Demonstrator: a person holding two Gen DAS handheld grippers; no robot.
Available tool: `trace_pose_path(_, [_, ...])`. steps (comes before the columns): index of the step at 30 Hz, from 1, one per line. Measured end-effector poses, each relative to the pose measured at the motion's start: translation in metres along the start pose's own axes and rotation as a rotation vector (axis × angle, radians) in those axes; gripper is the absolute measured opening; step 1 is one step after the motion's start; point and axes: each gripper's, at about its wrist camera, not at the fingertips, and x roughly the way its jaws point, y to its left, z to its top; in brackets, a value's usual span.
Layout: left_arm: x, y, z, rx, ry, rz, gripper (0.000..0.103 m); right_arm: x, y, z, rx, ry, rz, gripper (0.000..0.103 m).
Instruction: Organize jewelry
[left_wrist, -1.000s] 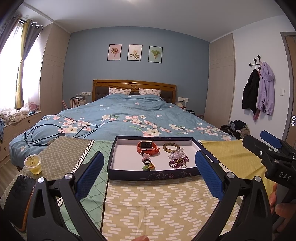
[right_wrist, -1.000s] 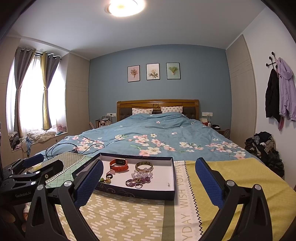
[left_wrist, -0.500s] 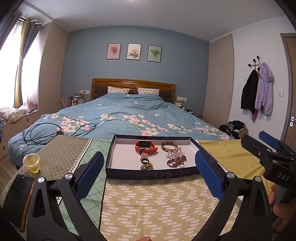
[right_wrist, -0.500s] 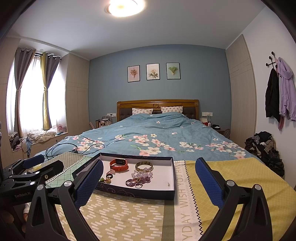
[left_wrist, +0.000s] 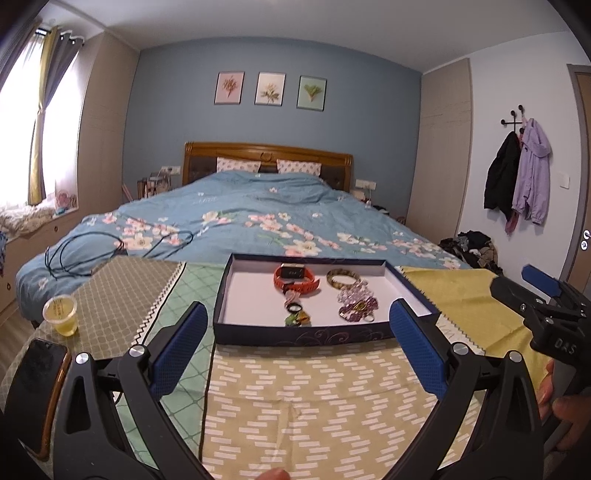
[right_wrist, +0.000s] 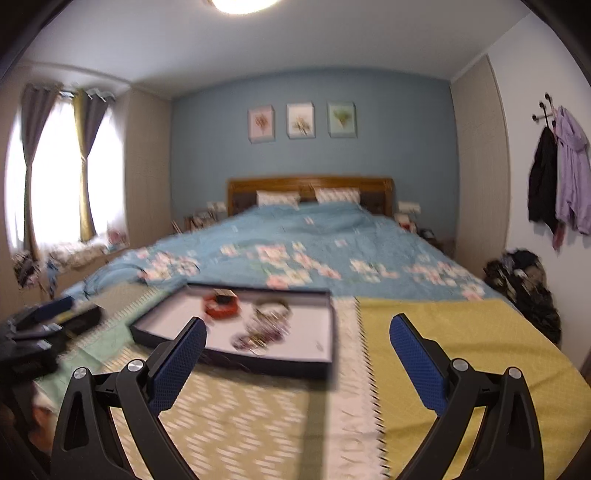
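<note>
A dark blue tray (left_wrist: 303, 336) with a white floor sits on patterned cloths at the foot of the bed. In it lie an orange watch band (left_wrist: 297, 280), a greenish bangle (left_wrist: 342, 276), a clear bead bracelet (left_wrist: 354, 293), a purple bracelet (left_wrist: 358, 310), a small ring (left_wrist: 293, 307) and a green charm (left_wrist: 297, 319). My left gripper (left_wrist: 295, 347) is open and empty, just short of the tray's near wall. My right gripper (right_wrist: 297, 360) is open and empty, to the right of the tray (right_wrist: 258, 363); its view is blurred. The right gripper also shows in the left wrist view (left_wrist: 543, 299).
A cup of yellow drink (left_wrist: 61, 314) and a black phone (left_wrist: 33, 391) lie at the left. Black cables (left_wrist: 110, 247) lie on the blue floral bedspread (left_wrist: 258, 221). A yellow cloth (right_wrist: 461, 350) covers the right side. Clothes are piled on the floor at the right (left_wrist: 469, 245).
The left gripper has eased slightly towards the tray. The right gripper has swung and tilted, so its view is now blurred and the tray sits further left and lower.
</note>
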Motion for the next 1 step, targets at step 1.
trace_pose_path(1, [0.0029,0.0042,0.0003,-0.002,0.014,0.006,0.097,0.0066,-0.0084,-0.0011,0.002,0.036,-0.01,0.096])
